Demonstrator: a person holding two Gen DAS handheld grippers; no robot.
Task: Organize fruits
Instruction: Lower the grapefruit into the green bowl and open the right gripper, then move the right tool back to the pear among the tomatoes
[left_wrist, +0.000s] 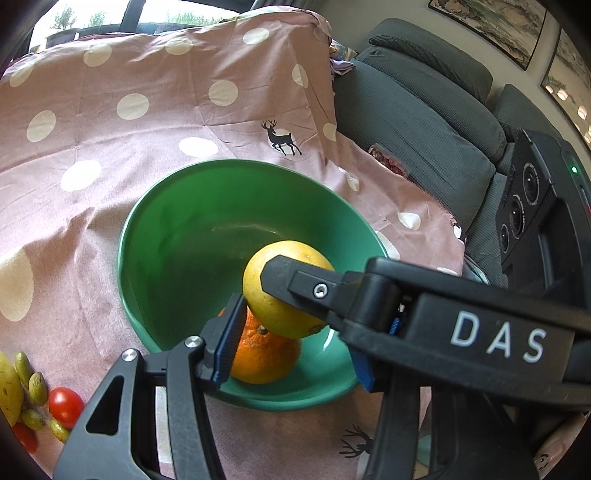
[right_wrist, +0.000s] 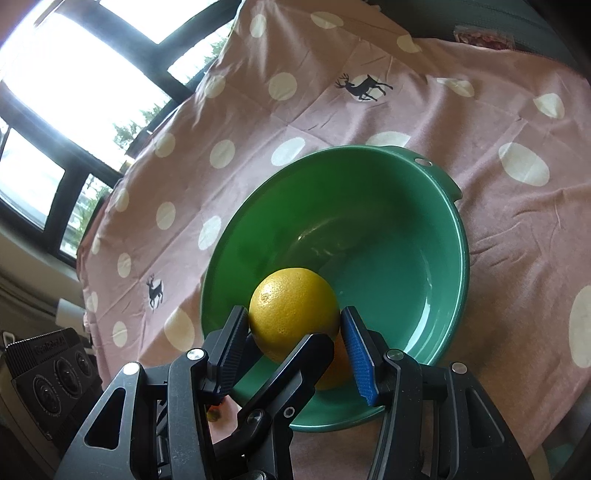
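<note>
A green bowl (left_wrist: 177, 236) sits on a pink polka-dot cloth; it also shows in the right wrist view (right_wrist: 388, 221). An orange (left_wrist: 264, 354) lies in the bowl. My right gripper (right_wrist: 293, 338) is shut on a yellow citrus fruit (right_wrist: 291, 306) and holds it over the bowl's near side, just above the orange (right_wrist: 334, 373). In the left wrist view the same yellow fruit (left_wrist: 273, 291) sits between the right gripper's finger and my left gripper's (left_wrist: 291, 350) left pad. My left gripper is open around the fruits, holding nothing.
Small fruits lie at the left on the cloth: a cherry tomato (left_wrist: 65, 406), several green olive-like fruits (left_wrist: 37, 387) and a yellow fruit (left_wrist: 7, 391). A grey sofa (left_wrist: 424, 122) stands behind the table. Windows (right_wrist: 55, 74) are to the left.
</note>
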